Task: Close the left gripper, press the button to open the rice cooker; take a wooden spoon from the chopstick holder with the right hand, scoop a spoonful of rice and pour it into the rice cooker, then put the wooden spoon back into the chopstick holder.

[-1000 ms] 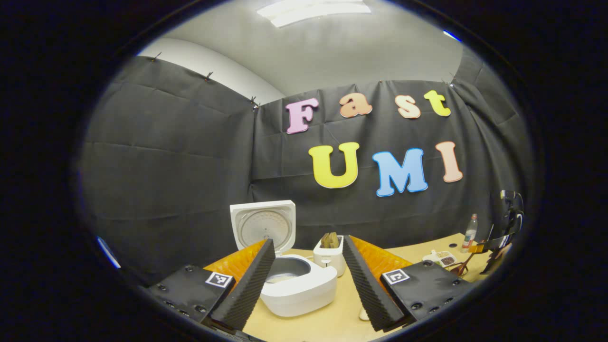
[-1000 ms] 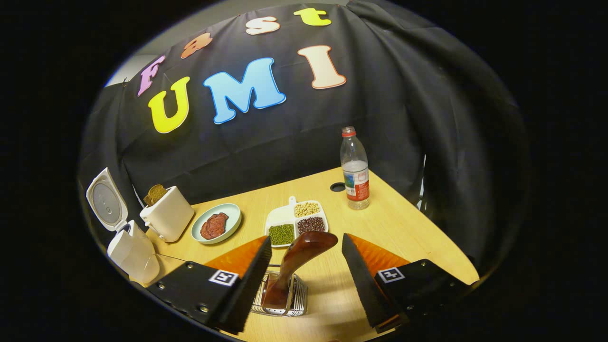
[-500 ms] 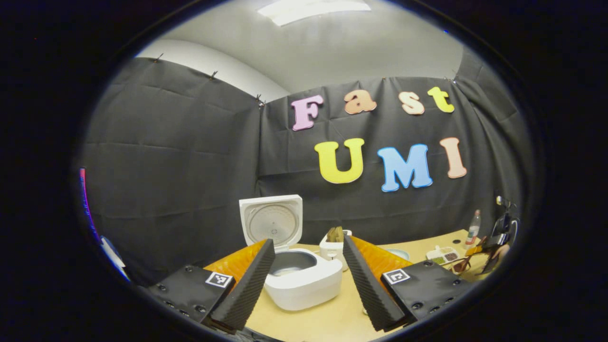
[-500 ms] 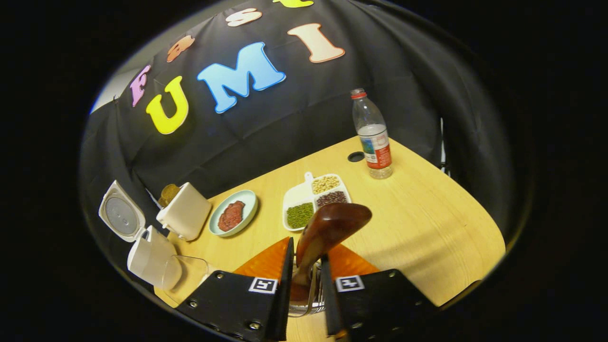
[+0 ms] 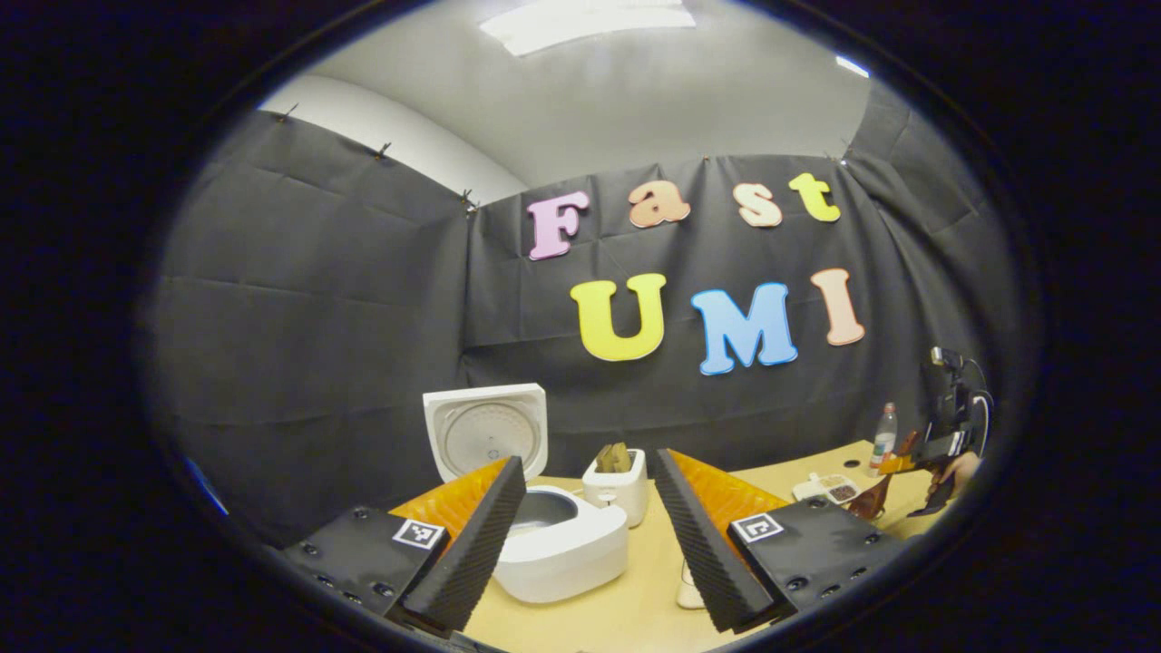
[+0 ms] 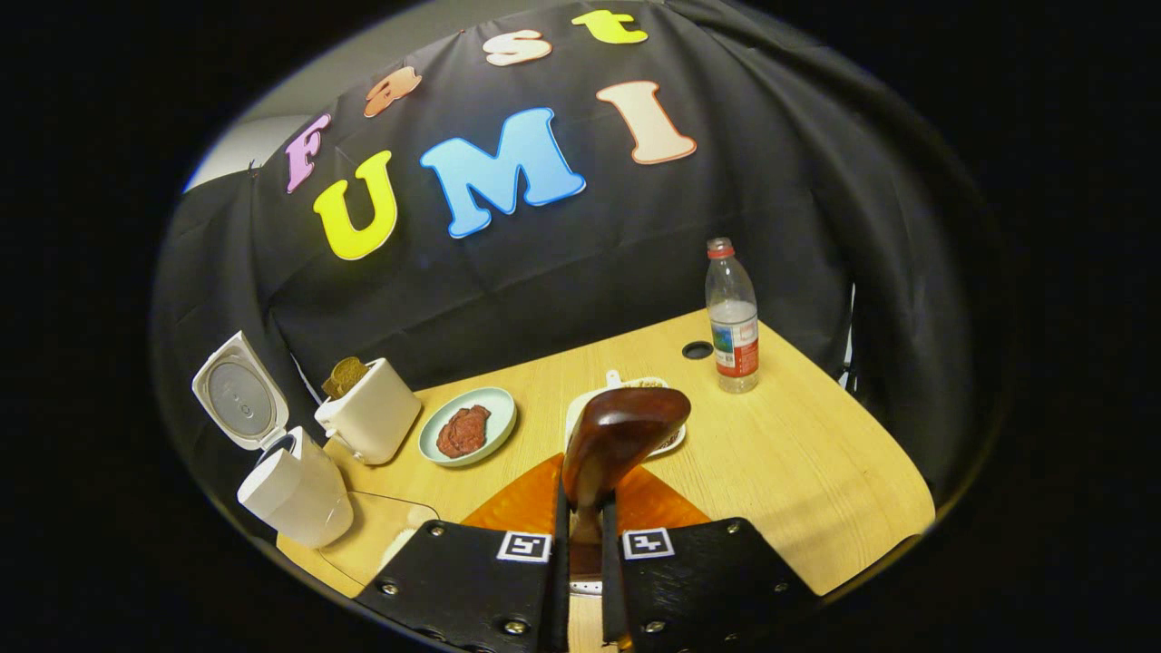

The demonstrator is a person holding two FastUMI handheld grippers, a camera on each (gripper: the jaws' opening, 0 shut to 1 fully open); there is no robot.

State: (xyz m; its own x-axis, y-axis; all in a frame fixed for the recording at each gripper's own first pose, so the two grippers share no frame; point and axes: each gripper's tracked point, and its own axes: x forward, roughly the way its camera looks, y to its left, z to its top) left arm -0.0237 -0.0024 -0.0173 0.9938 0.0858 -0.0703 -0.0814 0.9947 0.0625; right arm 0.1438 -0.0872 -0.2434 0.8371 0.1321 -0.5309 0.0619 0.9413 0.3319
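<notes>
Right claw (image 6: 580, 535): closed on the handle of the dark brown wooden spoon (image 6: 617, 440); both fingers press its neck, and the bowl end rises above and ahead of the fingertips.
Left claw (image 5: 585, 535): fingers spread wide, holding nothing.
White rice cooker (image 5: 558, 544): lid standing up, on the pale wooden counter (image 5: 635, 608), just ahead of the left claw's fingers.
Divided white dish of beans (image 6: 671, 440): partly hidden behind the spoon.
</notes>
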